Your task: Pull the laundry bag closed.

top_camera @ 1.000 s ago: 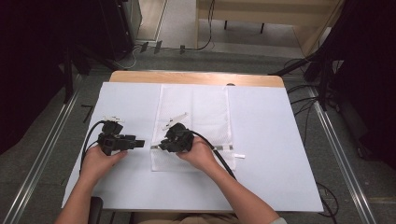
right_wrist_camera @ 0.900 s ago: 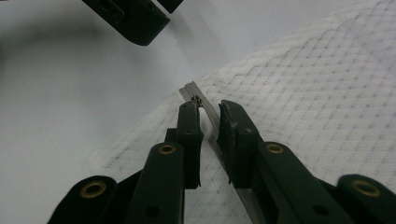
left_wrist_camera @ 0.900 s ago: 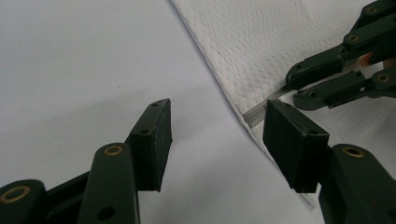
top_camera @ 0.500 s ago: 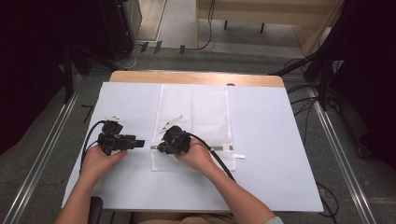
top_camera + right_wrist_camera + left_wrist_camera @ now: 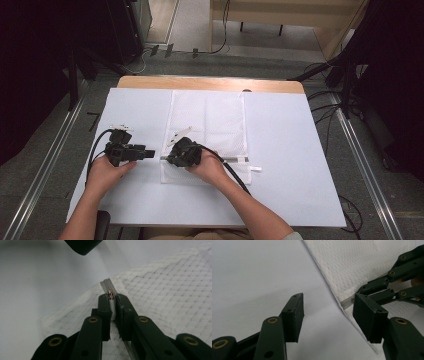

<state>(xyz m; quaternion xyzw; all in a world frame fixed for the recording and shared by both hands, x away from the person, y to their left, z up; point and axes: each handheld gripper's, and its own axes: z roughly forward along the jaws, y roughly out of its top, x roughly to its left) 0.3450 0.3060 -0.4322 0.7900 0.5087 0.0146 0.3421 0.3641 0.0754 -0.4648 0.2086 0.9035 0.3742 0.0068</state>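
Table: white top, your side and both flanks bare, wide room to either hand. Mesh bag: white, flat, lying mid-table, reaching from the far edge toward you; its zip runs across the near end. Your right gripper: at the bag's left edge, jaws clamped on the zip's white pull tab, having just been closing. Your left gripper: on bare table just left of that edge, jaws apart, nothing between them, one pad over the bag's hem.
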